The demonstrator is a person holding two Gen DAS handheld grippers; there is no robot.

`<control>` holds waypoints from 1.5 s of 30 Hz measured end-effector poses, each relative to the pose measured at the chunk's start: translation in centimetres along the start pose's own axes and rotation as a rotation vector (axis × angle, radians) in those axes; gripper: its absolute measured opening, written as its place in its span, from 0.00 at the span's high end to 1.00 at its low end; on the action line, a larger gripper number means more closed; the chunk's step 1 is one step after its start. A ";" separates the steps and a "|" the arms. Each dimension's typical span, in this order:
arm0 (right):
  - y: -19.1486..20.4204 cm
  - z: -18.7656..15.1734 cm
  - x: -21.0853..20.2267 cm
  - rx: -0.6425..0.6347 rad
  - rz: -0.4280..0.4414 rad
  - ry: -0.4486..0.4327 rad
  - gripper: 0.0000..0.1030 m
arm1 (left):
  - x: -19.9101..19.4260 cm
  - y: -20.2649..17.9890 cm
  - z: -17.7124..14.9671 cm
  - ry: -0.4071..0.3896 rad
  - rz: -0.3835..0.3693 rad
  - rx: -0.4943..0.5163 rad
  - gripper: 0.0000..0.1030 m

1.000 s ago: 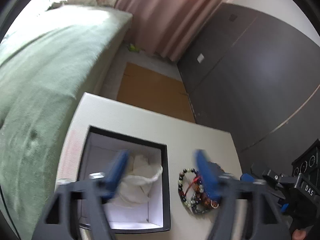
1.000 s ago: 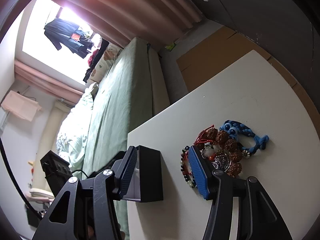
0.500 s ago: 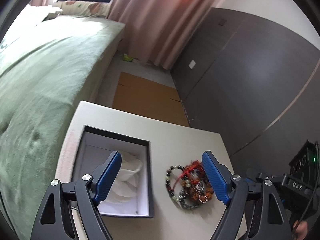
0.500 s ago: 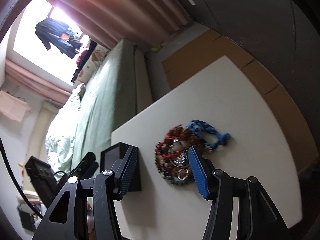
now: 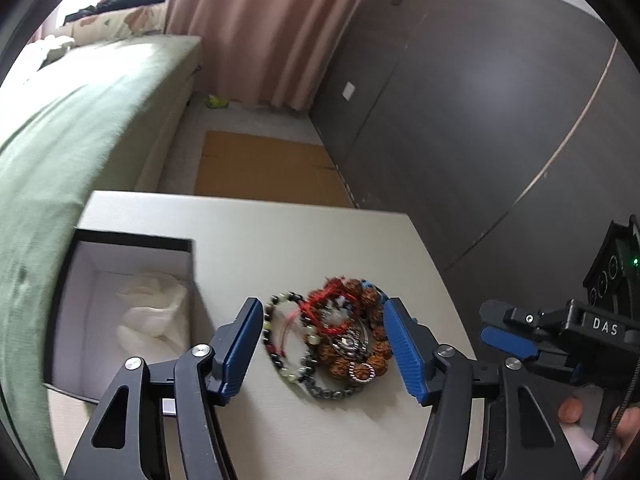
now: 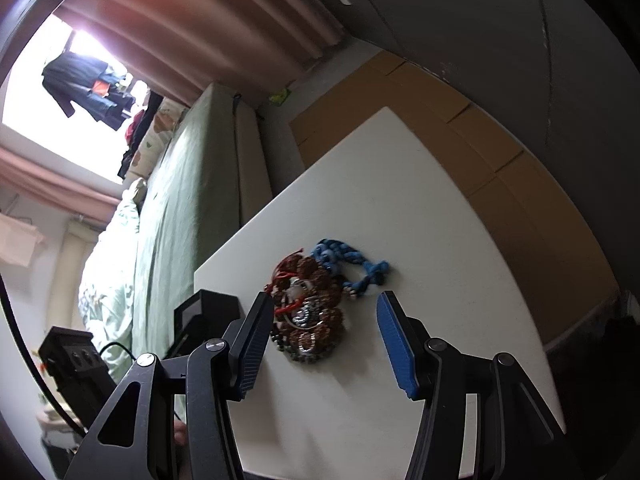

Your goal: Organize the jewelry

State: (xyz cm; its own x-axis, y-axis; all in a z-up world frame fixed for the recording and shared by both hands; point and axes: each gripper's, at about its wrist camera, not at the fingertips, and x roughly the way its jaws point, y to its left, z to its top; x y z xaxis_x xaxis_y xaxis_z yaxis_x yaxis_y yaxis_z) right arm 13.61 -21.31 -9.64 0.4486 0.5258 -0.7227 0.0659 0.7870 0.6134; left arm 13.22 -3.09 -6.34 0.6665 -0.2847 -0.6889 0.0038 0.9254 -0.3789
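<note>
A tangled pile of bracelets (image 5: pixel 336 336), brown seed beads, red cord, dark beads and a silver piece, lies on the white table (image 5: pixel 280 232). My left gripper (image 5: pixel 322 350) hovers around the pile with a blue pad on either side; its jaws are closing and neither pad touches the pile. An open black box (image 5: pixel 132 240) with white cloth (image 5: pixel 154 312) inside stands to the left. In the right wrist view my right gripper (image 6: pixel 326 344) stands open just short of the same pile (image 6: pixel 308 312). A blue braided bracelet (image 6: pixel 344 264) lies at the pile's far side.
A green-covered bed (image 5: pixel 60 140) runs along the table's left side. Flat cardboard (image 5: pixel 264 168) lies on the floor beyond the table, with a dark wall of panels (image 5: pixel 480 100) to the right. A hand (image 5: pixel 572 410) holds the right gripper's handle.
My left gripper has slid right from over the box to over the bracelet pile, and its jaws have narrowed. The right gripper has shifted so that the pile sits between its fingers.
</note>
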 end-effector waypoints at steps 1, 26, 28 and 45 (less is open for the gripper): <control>-0.3 0.1 -0.1 0.005 -0.005 0.000 0.47 | 0.5 -0.4 0.0 0.011 0.000 0.004 0.42; -0.1 0.4 1.5 -0.018 0.009 0.055 0.47 | 5.6 0.6 -0.2 0.092 0.091 0.001 0.93; 0.3 0.2 2.2 -0.033 0.024 0.075 0.47 | 5.0 0.7 0.0 0.086 0.077 -0.004 0.93; 4.9 -1.5 8.4 -0.141 -0.046 0.147 0.61 | 0.7 3.9 1.2 0.031 -0.009 -0.077 0.99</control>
State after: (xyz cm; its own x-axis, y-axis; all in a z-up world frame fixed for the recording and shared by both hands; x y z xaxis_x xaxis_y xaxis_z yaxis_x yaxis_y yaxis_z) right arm 16.31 -12.61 -13.19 0.3126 0.5213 -0.7940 -0.0465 0.8433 0.5354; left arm 14.59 0.60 -7.54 0.6437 -0.3011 -0.7036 -0.0488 0.9013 -0.4304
